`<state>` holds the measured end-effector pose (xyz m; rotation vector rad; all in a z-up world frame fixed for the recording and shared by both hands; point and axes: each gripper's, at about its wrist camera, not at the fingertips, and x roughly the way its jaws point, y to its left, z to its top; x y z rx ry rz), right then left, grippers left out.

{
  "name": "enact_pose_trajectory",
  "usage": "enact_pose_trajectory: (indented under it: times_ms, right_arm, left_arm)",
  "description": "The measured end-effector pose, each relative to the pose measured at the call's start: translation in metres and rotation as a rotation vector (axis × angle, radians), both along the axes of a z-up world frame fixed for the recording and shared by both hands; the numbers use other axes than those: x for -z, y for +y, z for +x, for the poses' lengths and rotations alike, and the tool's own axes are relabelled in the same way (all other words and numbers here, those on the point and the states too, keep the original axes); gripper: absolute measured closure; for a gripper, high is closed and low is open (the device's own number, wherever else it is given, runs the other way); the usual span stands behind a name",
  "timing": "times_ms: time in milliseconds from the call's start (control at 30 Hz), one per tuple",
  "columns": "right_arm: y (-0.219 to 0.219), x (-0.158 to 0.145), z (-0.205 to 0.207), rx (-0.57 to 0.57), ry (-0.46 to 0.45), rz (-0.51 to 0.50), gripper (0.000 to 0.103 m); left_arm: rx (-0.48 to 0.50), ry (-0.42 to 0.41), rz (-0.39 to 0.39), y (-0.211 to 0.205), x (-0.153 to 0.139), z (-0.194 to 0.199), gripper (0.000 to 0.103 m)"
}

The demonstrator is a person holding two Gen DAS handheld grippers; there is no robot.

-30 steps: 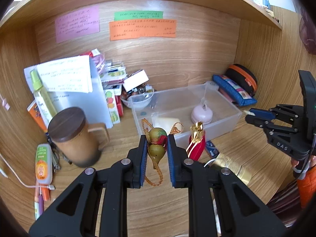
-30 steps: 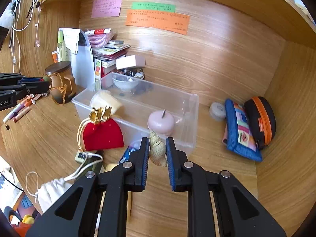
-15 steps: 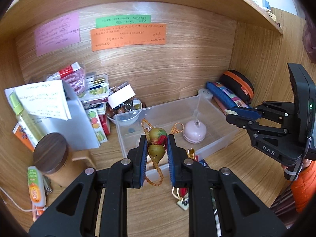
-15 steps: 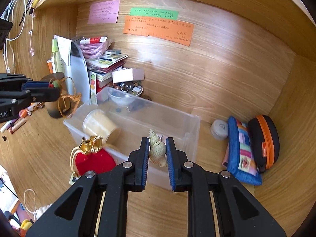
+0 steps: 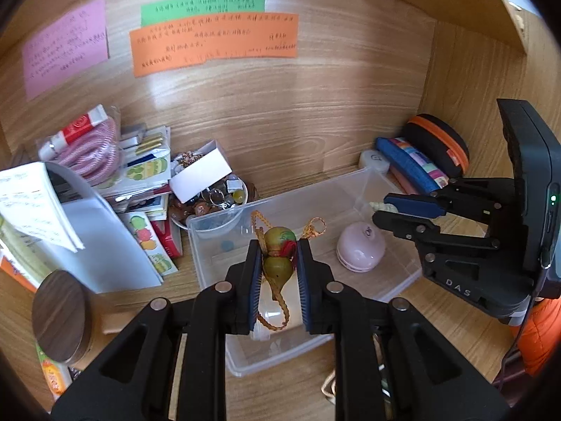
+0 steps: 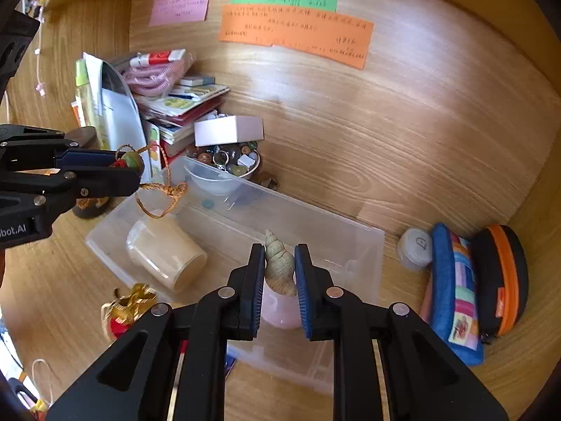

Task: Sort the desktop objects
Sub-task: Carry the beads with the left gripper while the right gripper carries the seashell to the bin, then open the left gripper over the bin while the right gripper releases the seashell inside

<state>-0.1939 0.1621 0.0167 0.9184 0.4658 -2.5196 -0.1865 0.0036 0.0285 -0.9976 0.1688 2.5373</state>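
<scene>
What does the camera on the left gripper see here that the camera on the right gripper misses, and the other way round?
Only the left wrist view shows the round wooden lid and the pink dome unobstructed in the bin.

Only the right wrist view shows the cream cup lying in the bin, and the gold-and-red pouch outside it.

Both show the clear bin, the orange note, the left gripper shut on the gourd charm, and the right gripper shut on the shell.

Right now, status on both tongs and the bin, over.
Left tongs shut on gourd charm; right tongs shut on seashell. Both over clear bin. Cup and pink dome already inside.
</scene>
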Motion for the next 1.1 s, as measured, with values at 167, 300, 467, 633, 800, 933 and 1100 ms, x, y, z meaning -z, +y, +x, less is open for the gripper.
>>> enact_pose_trajectory:
  times_ms: [167,300,467,633,800,933,1100]
  right_arm:
    - [-0.005,0.01,-0.023,-0.016,-0.034,0.005,0.087]
    - [-0.011,0.017,-0.038,-0.032,-0.059,0.022,0.087]
    - [-0.024,0.028,-0.053,-0.057,-0.086,0.059,0.087]
    - [-0.038,0.041,-0.061,-0.088,-0.105,0.105,0.087]
    - [-0.042,0.047,-0.069,-0.103,-0.128,0.12,0.087]
    - [-0.045,0.053,-0.072,-0.113,-0.145,0.154,0.087]
    - [-0.047,0.058,-0.074,-0.129,-0.174,0.19,0.087]
  left_arm:
    - [0.001,-0.035,-0.008,0.003,0.012,-0.021,0.085]
    - [0.002,-0.056,-0.019,0.006,0.022,-0.035,0.085]
    - [0.003,-0.09,-0.028,0.008,0.038,-0.052,0.085]
    - [-0.008,-0.107,-0.052,0.011,0.049,-0.065,0.085]
    - [-0.016,-0.139,-0.062,0.01,0.061,-0.075,0.085]
    - [-0.018,-0.145,-0.077,0.015,0.068,-0.076,0.085]
    - [-0.027,-0.151,-0.079,0.012,0.07,-0.077,0.085]
